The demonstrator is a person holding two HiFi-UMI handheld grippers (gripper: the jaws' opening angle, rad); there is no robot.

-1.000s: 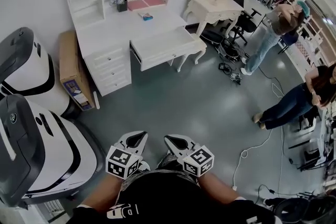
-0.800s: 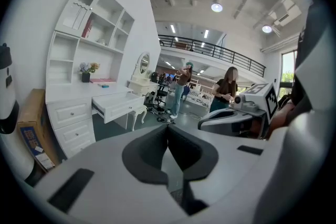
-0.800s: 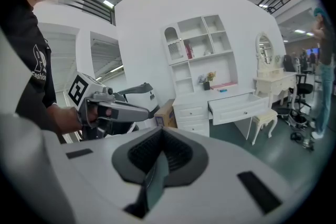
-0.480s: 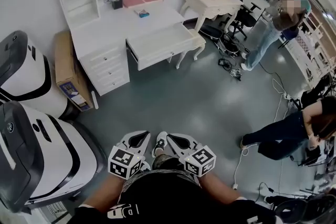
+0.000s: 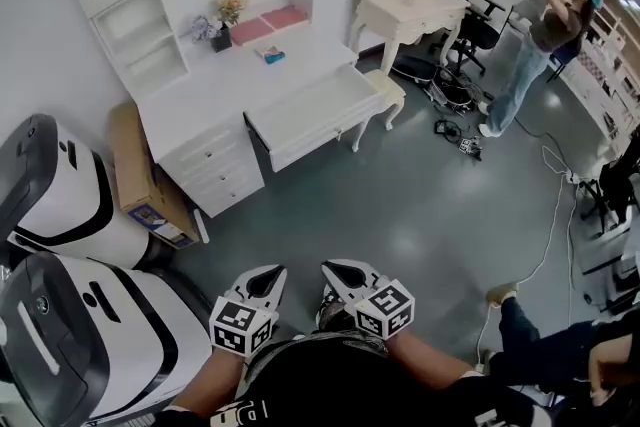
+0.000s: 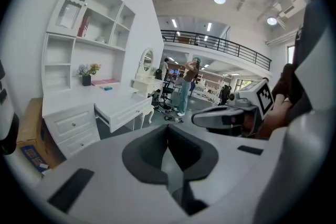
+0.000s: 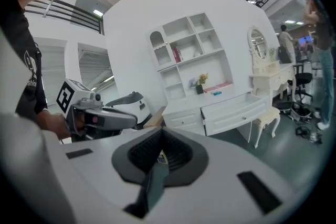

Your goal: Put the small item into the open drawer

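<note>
White left gripper [image 5: 276,269], right gripper [image 5: 326,266]; black shirt [image 5: 320,377], white print, perhaps lettering.

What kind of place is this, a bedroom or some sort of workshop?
Probably a big indoor test hall staged like a bedroom: a white desk with an open drawer and a mirrored dressing table, yet cables trail over a bare grey floor and people stand about.

small blue item [image 5: 272,54]: lying on desk top | drawer [image 5: 318,107]: white, pulled open
</note>
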